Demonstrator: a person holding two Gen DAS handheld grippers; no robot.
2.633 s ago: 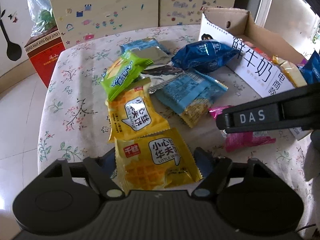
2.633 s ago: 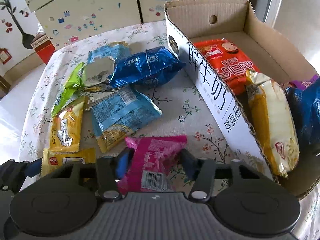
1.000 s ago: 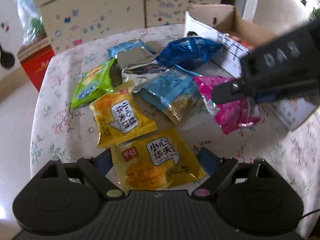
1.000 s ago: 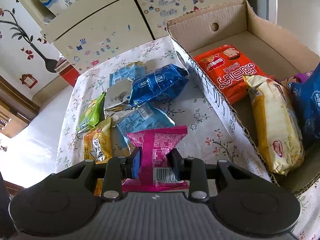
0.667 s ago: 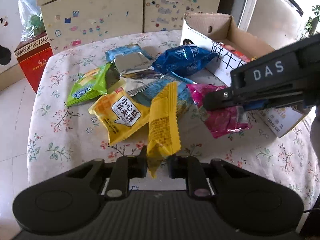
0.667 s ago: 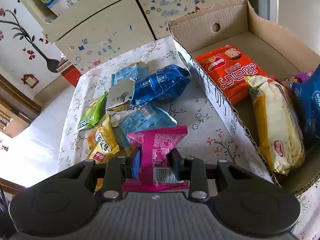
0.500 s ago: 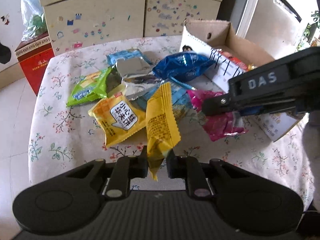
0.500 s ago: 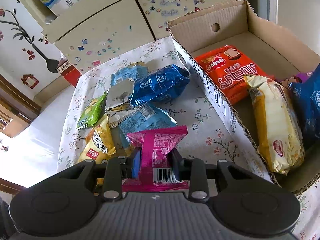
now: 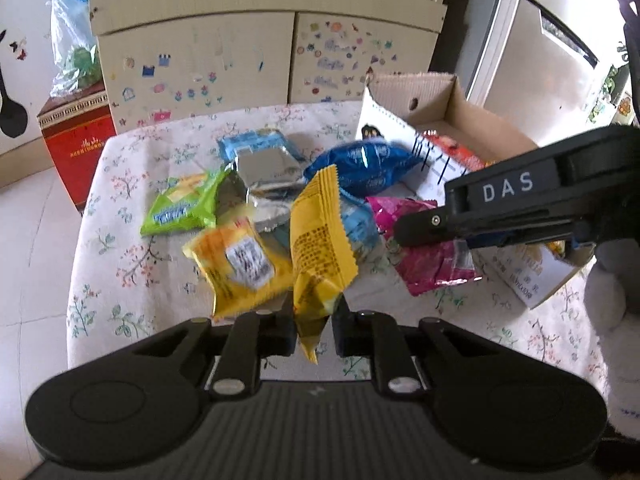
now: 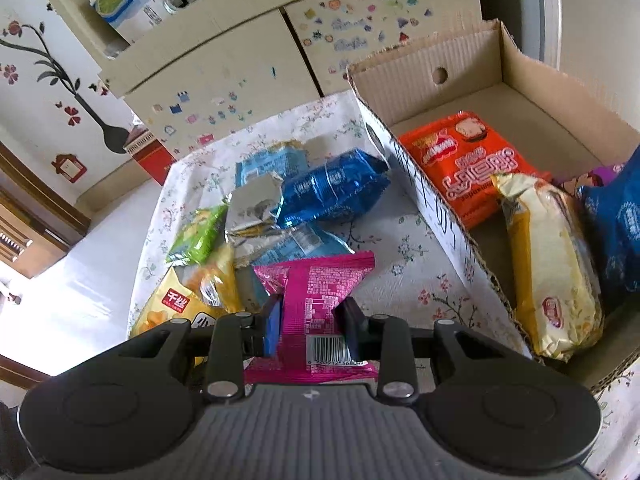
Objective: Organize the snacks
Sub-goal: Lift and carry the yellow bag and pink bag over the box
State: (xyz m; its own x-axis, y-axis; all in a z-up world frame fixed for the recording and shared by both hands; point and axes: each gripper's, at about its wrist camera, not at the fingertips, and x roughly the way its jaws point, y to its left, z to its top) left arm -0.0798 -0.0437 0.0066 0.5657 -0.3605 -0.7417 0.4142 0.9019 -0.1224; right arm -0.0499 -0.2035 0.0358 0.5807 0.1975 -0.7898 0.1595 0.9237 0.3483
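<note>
Right now my left gripper (image 9: 314,322) is clamped on the lower corner of a yellow waffle packet (image 9: 320,240), which stands nearly upright between the jaws, lifted clear of the counter (image 9: 120,264). Its back side with small print faces the left wrist camera. A second yellow waffle packet (image 9: 240,268) lies just beside it on the flowered cloth, blurred, and a green packet (image 9: 180,208) sits farther back to the left.

My right gripper (image 10: 308,324) is closed on a pink packet (image 10: 316,292), gripping it across the middle, barcode end toward the camera. In the left wrist view that gripper reaches in from the right with the pink packet hanging under it.

Behind both lie a dark blue bag (image 10: 328,192), a silver wrapper (image 10: 256,200) and light blue packets, loosely heaped. To the right stands the cardboard box (image 10: 440,76), open, holding an orange-red packet (image 10: 468,160), a pale yellow packet (image 10: 552,264) and another blue bag (image 10: 616,216) at its near end.
</note>
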